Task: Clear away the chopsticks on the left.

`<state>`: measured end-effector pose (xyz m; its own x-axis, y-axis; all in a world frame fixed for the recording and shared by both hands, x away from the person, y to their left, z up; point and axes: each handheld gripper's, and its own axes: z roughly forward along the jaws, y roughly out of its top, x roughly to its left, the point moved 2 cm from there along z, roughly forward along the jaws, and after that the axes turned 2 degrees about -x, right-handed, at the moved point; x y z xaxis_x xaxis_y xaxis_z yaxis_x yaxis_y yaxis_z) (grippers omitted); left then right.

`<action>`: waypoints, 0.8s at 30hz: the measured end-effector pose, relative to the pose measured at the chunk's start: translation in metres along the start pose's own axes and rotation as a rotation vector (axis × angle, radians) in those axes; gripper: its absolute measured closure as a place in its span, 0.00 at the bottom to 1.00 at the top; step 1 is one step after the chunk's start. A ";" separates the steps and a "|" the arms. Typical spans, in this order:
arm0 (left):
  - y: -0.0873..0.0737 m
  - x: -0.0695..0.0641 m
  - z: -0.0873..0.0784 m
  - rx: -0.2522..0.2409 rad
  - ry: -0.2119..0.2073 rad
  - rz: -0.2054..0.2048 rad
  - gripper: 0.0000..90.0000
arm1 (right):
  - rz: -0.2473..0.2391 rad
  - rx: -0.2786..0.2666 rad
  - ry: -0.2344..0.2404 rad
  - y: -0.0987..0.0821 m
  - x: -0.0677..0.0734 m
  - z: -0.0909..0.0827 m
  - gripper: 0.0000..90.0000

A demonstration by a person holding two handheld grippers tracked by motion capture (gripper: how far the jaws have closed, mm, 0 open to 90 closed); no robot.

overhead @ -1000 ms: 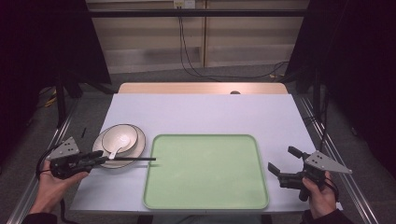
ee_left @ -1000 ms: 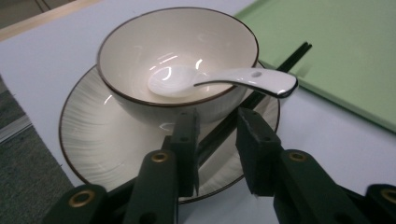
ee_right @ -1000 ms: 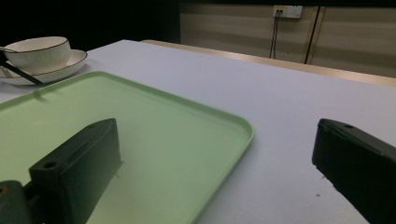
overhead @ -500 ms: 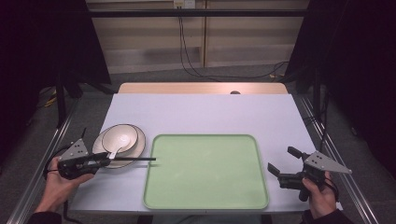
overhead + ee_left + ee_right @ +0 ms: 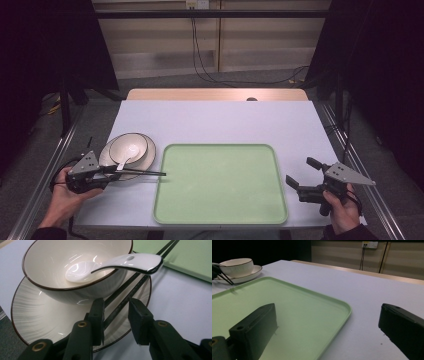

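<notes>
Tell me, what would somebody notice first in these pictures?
Probably the big green tray in the middle of the table, bare. Left of it a cream bowl stands on a plate, with a shiny white spoon resting in it. The left tongs sit open around two black chopsticks lying on the plate; the right tongs gape open.

Right tool (image 5: 327, 332) has its jaws spread wide over the green tray's (image 5: 312, 312) corner, bowl (image 5: 237, 265) on a plate (image 5: 249, 273) off at the counter's (image 5: 367, 290) far edge.
</notes>
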<state>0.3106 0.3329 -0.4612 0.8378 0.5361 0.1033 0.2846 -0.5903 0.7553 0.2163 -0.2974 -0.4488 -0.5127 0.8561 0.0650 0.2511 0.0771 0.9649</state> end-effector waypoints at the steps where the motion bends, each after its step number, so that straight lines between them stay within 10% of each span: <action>1: 0.000 0.000 0.000 0.000 0.000 0.000 0.73 | 0.000 0.000 0.000 0.000 0.000 0.000 0.01; 24: 0.007 0.001 0.003 0.012 -0.152 -0.056 0.96 | 0.007 0.006 -0.001 -0.001 0.000 0.001 0.01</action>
<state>0.3147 0.3275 -0.4583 0.8811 0.4713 -0.0391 0.3379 -0.5695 0.7493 0.2168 -0.2972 -0.4496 -0.5102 0.8571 0.0713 0.2596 0.0745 0.9628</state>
